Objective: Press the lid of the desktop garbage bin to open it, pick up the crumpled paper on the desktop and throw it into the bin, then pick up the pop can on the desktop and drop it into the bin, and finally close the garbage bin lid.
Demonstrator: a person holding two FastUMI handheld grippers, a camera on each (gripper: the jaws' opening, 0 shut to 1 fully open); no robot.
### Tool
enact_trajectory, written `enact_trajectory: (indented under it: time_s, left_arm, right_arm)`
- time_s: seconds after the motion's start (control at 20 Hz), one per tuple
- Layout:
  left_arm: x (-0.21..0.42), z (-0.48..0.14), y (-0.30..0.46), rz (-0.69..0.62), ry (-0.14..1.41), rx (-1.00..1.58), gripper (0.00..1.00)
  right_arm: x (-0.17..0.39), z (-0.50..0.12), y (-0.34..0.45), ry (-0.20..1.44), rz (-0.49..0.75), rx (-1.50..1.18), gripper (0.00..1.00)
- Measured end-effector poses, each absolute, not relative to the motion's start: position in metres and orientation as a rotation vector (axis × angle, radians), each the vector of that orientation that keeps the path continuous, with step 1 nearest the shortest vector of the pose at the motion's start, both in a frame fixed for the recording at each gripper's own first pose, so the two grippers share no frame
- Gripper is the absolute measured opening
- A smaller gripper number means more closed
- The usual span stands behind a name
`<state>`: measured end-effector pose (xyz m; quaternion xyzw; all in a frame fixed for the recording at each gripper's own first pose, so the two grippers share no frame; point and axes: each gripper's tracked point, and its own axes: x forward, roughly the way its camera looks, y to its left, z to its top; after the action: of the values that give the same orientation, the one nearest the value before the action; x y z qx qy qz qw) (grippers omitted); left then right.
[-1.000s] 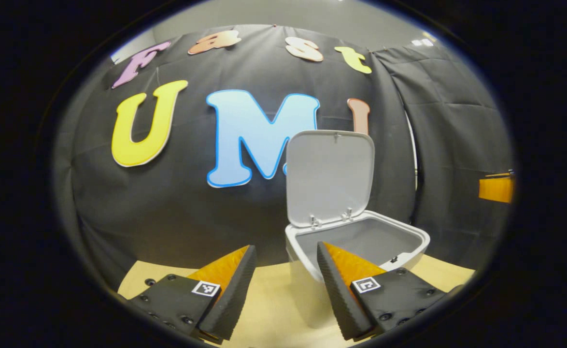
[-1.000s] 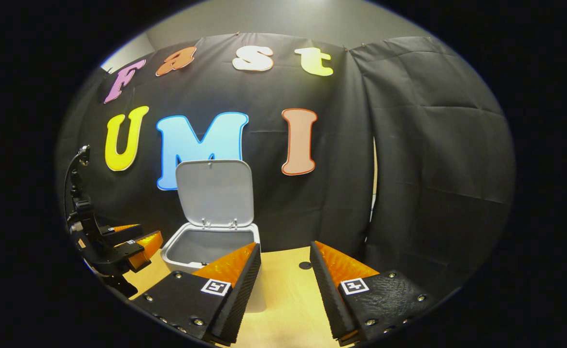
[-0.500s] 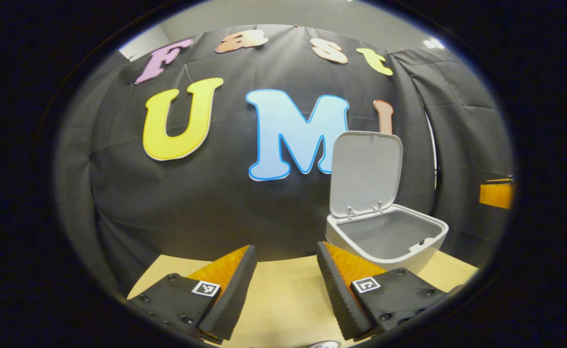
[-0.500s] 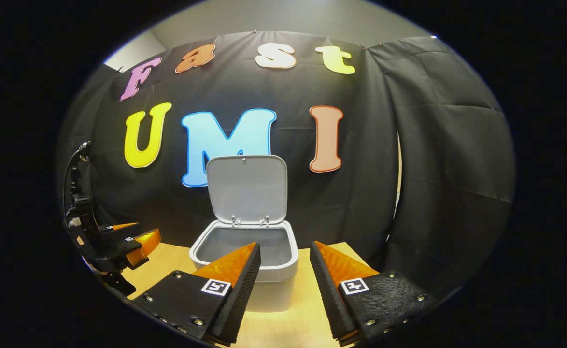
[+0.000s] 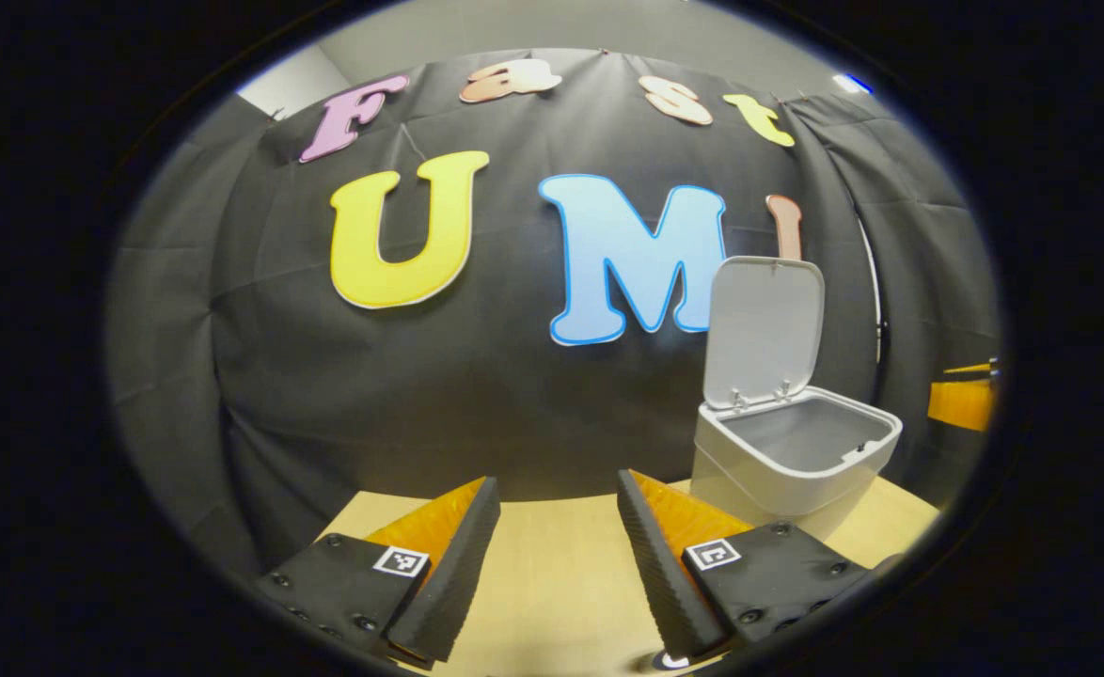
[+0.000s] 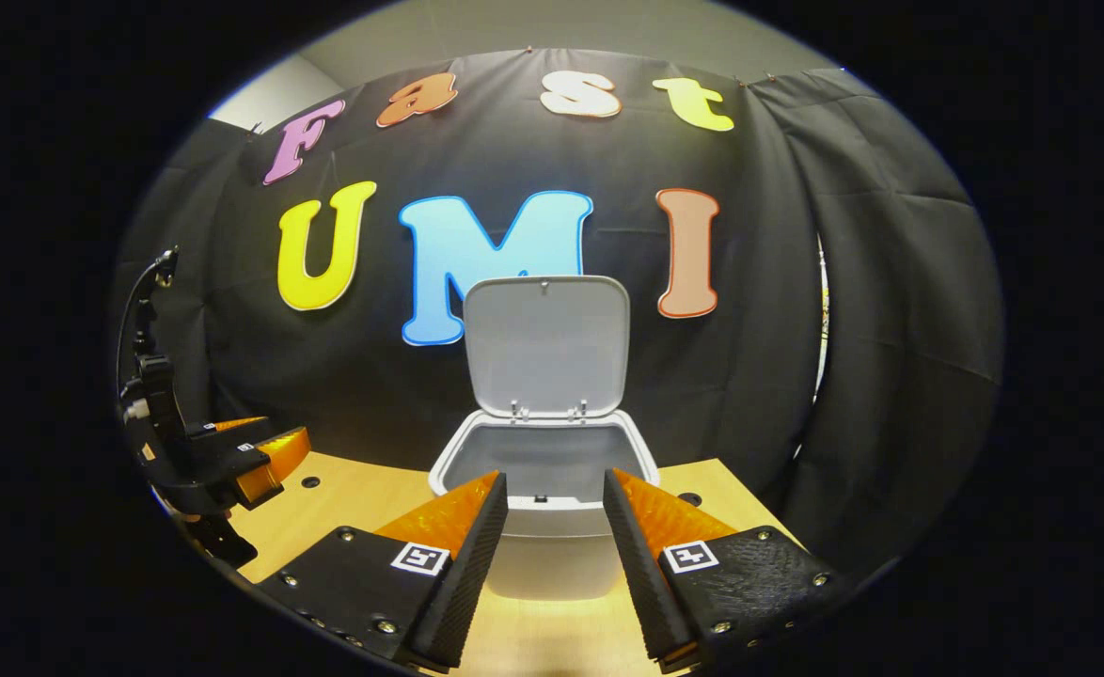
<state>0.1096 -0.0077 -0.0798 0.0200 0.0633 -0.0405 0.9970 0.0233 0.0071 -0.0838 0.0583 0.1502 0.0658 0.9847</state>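
The white desktop bin (image 6: 544, 555) stands on the wooden table (image 6: 354, 498) straight ahead of my right gripper (image 6: 552, 564), which is open with nothing between its fingers. The bin's lid (image 6: 545, 343) stands upright at the back, and the grey inside shows. In the left gripper view the bin (image 5: 782, 489) sits to the right with its lid (image 5: 764, 329) up. My left gripper (image 5: 552, 564) is open and holds nothing over bare table (image 5: 552, 555). A small round silvery rim (image 5: 670, 661) peeks in at the bottom edge; I cannot tell what it is.
The black cloth wall hangs close behind the bin. In the right gripper view the left gripper (image 6: 232, 461) hovers open over the table's left part. Two small dark holes (image 6: 310, 481) (image 6: 689, 498) mark the tabletop beside the bin.
The left gripper has swung left, so the bin slid to the right of its view. The right gripper has turned toward the bin, which now sits centred and nearer. Both stay open.
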Motion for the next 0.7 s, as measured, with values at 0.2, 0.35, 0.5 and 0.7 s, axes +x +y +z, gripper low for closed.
enact_trajectory:
  time_s: [0.2,0.35,0.5,0.7]
  left_arm:
    - [0.101,-0.080,0.016,-0.043,0.130,0.037,0.88]
    - [0.094,-0.080,0.032,-0.019,0.132,0.035,0.88]
    - [0.088,-0.078,0.044,-0.001,0.129,0.038,0.88]
    - [0.081,-0.077,0.059,0.022,0.126,0.040,0.88]
  right_arm:
    - [0.017,-0.095,0.039,0.328,0.200,0.108,0.68]
    - [0.010,-0.105,0.063,0.354,0.256,0.099,0.69]
    - [0.005,-0.120,0.087,0.386,0.308,0.088,0.69]
    - [-0.005,-0.149,0.118,0.447,0.381,0.071,0.69]
